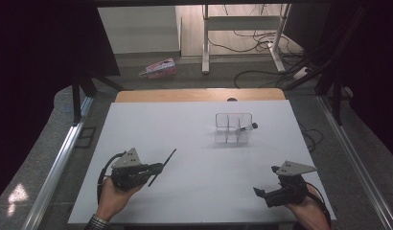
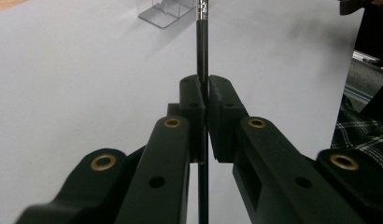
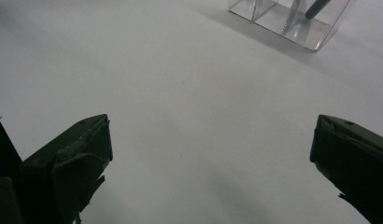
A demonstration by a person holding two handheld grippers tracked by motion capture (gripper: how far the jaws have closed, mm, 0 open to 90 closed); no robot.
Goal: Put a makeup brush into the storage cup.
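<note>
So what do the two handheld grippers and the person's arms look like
Both the left gripper and right gripper are black, each topped by a grey three-cornered plate, with brass-ringed holes along the left's jaws. A black cable loops from the left one. A plaid cuff shows at the left wrist.

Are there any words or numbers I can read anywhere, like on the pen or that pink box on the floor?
No text can be read.
Pink box on the floor: printed, but too small and blurred to read.
Black pen clamped in the left gripper: no lettering visible.
Clear organizer on the white table: no label visible.
Right gripper, jaws apart: no markings visible.
</note>
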